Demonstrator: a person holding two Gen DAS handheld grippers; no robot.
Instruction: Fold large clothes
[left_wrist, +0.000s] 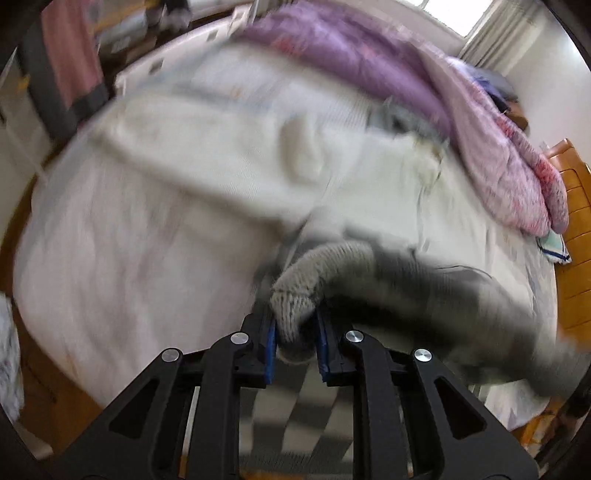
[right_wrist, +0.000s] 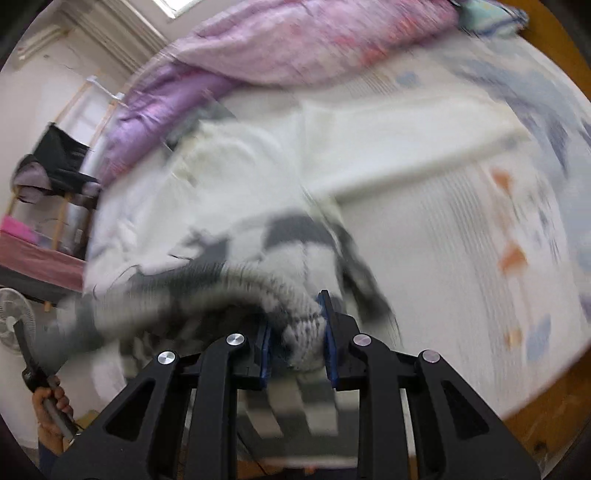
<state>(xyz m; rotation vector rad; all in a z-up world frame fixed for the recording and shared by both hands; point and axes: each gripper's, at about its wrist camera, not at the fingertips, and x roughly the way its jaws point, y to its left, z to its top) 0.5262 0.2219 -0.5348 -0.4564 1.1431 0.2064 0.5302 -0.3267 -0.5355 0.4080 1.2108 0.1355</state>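
A grey, white and black checked knit sweater hangs over a bed, blurred by motion. My left gripper (left_wrist: 295, 332) is shut on a bunched grey knit edge of the sweater (left_wrist: 299, 299), with fabric trailing off to the right. My right gripper (right_wrist: 297, 339) is shut on another knit edge of the same sweater (right_wrist: 295, 306), with fabric trailing to the left. The checked body hangs below both grippers. A cream white garment (left_wrist: 229, 155) lies spread flat on the bed behind; it also shows in the right wrist view (right_wrist: 369, 140).
The bed has a pale printed sheet (left_wrist: 110, 251). A purple and pink quilt (left_wrist: 406, 74) is heaped along its far side, also seen in the right wrist view (right_wrist: 295, 48). A wooden headboard (left_wrist: 576, 229) stands right. A fan (right_wrist: 14, 317) and a clothes rack (right_wrist: 55, 158) stand left.
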